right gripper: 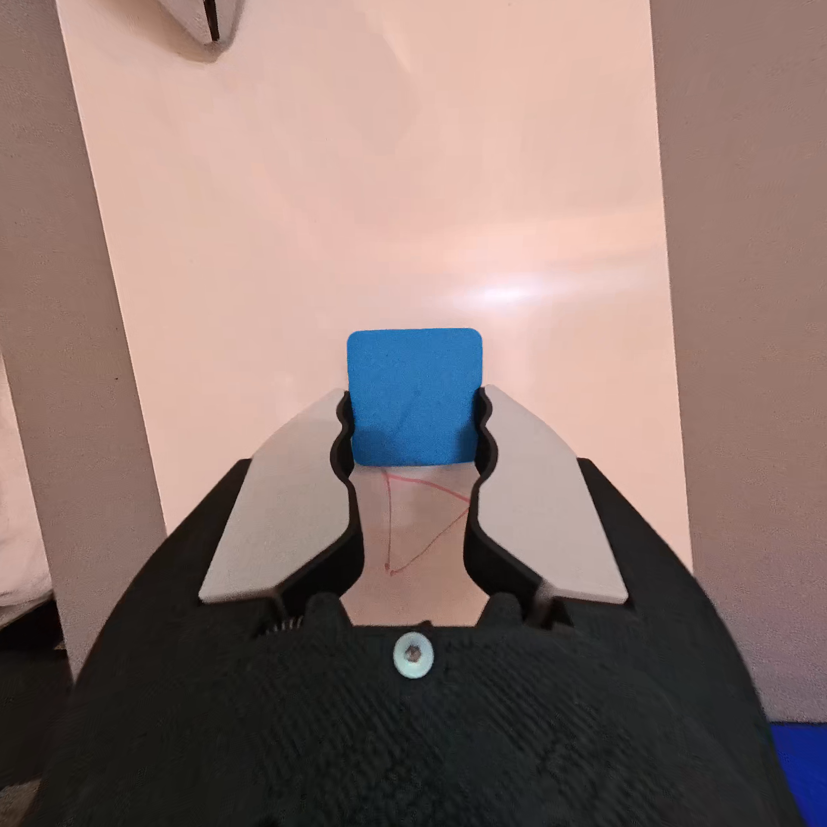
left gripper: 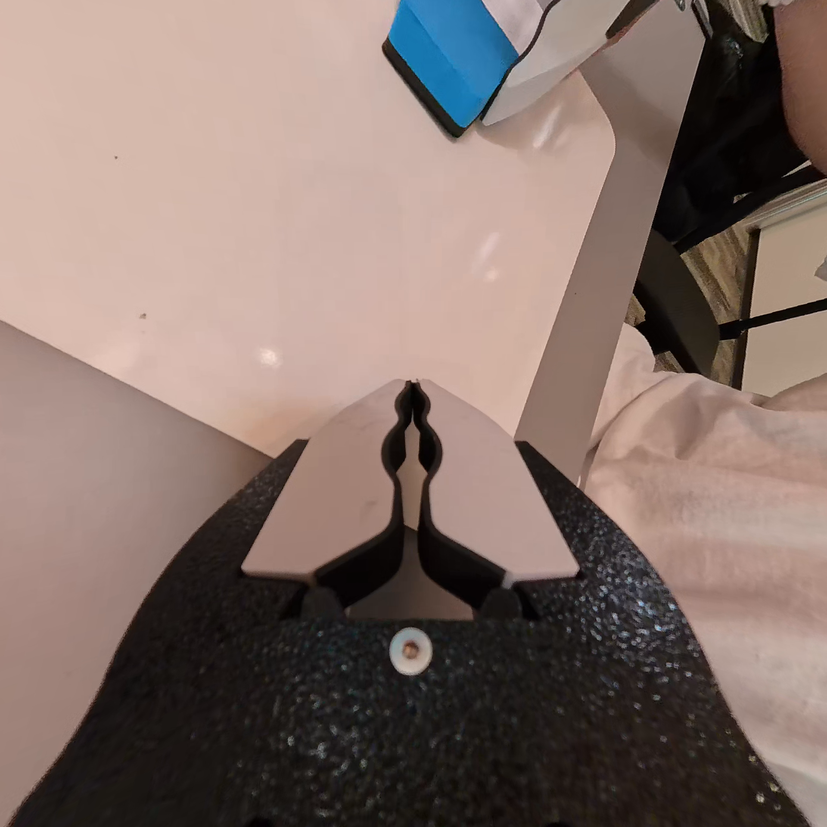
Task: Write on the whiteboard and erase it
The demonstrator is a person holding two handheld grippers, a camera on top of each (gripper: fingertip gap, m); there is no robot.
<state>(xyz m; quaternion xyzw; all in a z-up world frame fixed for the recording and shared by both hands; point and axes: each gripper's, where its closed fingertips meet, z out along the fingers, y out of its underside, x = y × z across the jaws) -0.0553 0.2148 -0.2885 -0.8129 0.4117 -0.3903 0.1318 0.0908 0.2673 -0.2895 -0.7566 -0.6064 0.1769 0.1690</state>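
- The right claw (right gripper: 414, 394) grips a blue eraser (right gripper: 414, 398) between its two grey fingers (right gripper: 309, 447), at the centre of the right wrist view.
- The eraser lies flat against the whiteboard (right gripper: 358, 201); its black felt base shows in the left wrist view, upper middle of the frame.
- Just below the eraser, between the right claw's fingers, a thin red drawn line (right gripper: 425, 483) forms a roughly triangular shape on the board; part of it is hidden under the eraser.
- The left claw (left gripper: 412, 385) is closed with nothing between its tips, which sit over the lower edge of the whiteboard, centre of the left wrist view.
- The whiteboard lies on a grey tabletop (right gripper: 738, 268), seen on both sides of the board.
- A white cloth (left gripper: 693, 514) fills the right side of the left wrist view.
- A black chair (left gripper: 680, 286) stands on the floor at the right edge of that view.
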